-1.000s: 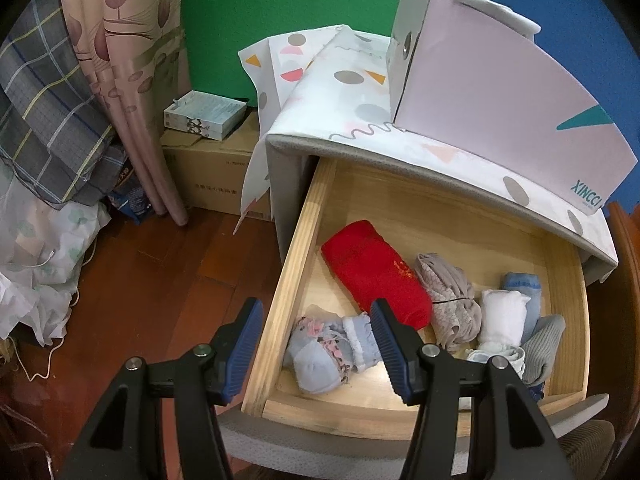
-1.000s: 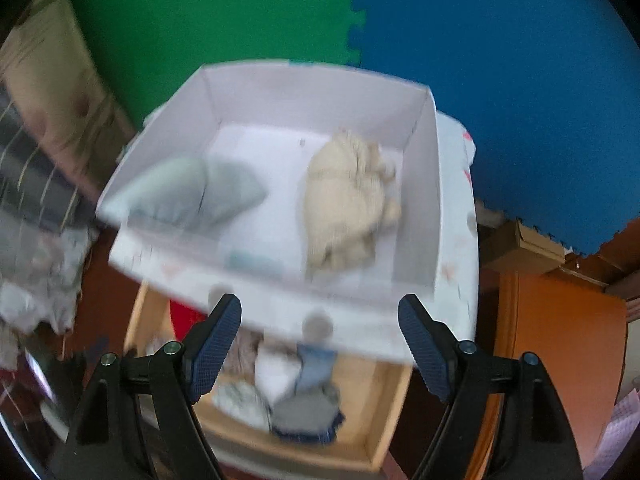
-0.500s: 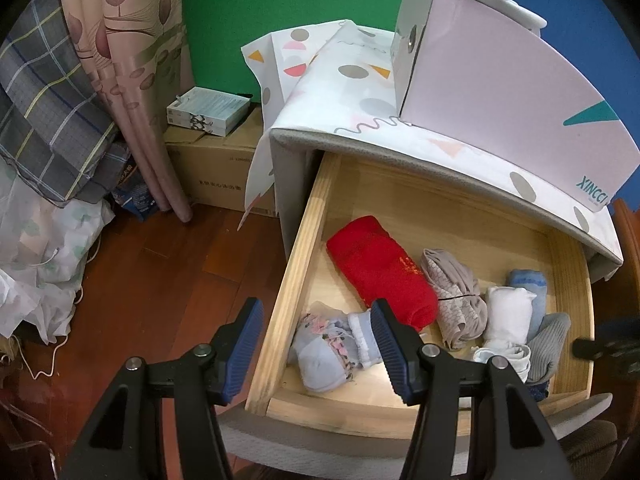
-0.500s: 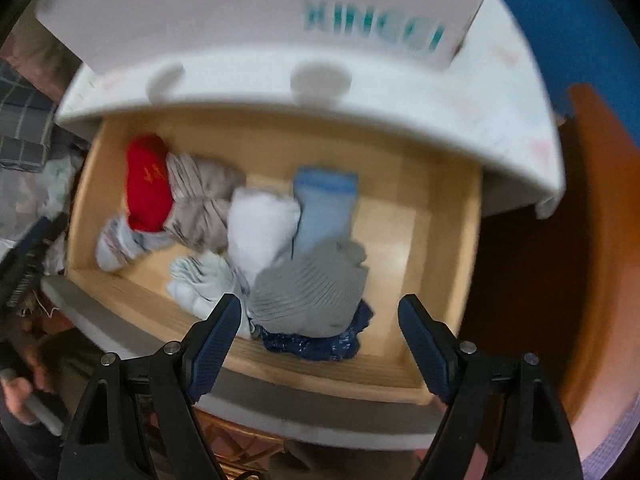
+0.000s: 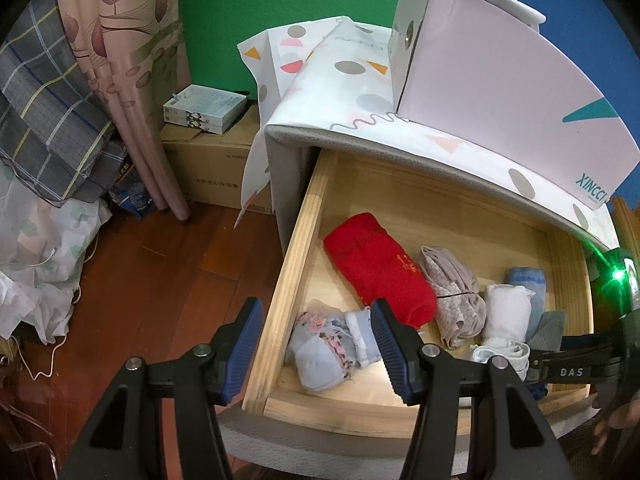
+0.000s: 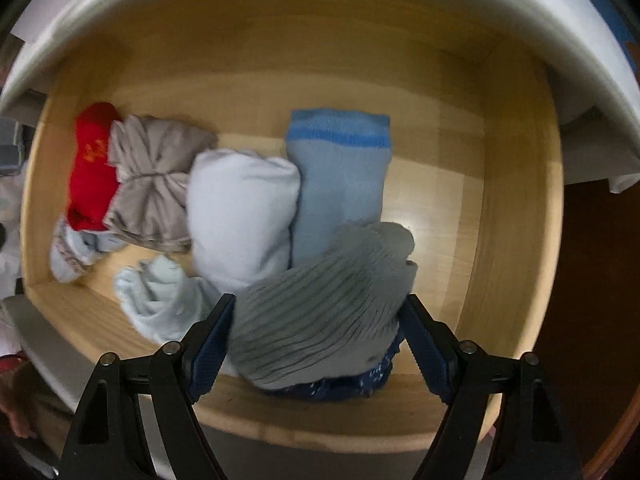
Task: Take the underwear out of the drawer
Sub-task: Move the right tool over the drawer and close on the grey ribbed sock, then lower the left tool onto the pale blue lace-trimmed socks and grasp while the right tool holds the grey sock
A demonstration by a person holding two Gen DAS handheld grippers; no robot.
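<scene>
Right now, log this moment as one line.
drawer open | right jaws open, straddling grey ribbed roll | left jaws open, empty, over drawer's left wall | nothing held

Both fisheye views bend straight lines hard toward dark, vignetted corners. The left wrist view is sharp and evenly lit from above, with soft shadow along the inner wall of the drawer (image 5: 304,216) and a green lens flare at the right edge. The right wrist view is dimmer and smeared by motion blur; a small glare spot shines on the drawer floor near the grey ribbed garment (image 6: 320,320).
</scene>
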